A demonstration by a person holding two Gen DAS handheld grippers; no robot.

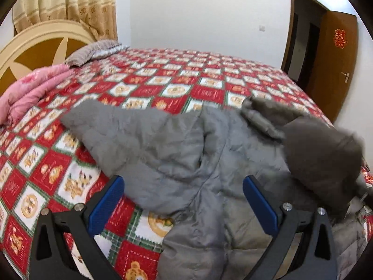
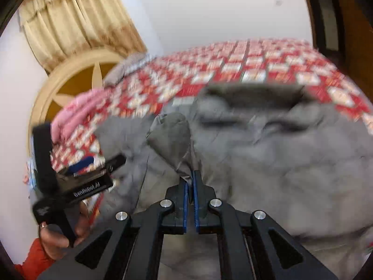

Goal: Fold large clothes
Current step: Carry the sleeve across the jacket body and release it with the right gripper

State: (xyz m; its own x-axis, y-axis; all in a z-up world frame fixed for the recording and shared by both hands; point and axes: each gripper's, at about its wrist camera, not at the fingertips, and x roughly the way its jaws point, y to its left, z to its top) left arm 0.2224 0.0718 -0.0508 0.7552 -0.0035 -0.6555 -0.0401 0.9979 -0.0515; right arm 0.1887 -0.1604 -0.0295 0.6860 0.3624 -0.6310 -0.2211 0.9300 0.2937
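- The grey padded coat [image 1: 186, 144] lay spread across the red patterned bedspread [image 1: 163, 79], its dark fur-trimmed hood [image 2: 254, 95] towards the far side.
- The right gripper [image 2: 191, 179] was clamped tight on a bunched fold of the coat's fabric, blue pads [image 2: 185, 200] nearly together.
- The left gripper [image 1: 183, 198] hovered above the coat, jaws wide apart, nothing between them.
- A pink quilt [image 1: 30, 91] sat bunched by the headboard [image 1: 35, 46].
- The person's hand [image 2: 60, 231] gripped the left tool's handle, orange sleeve [image 2: 35, 254] showing.
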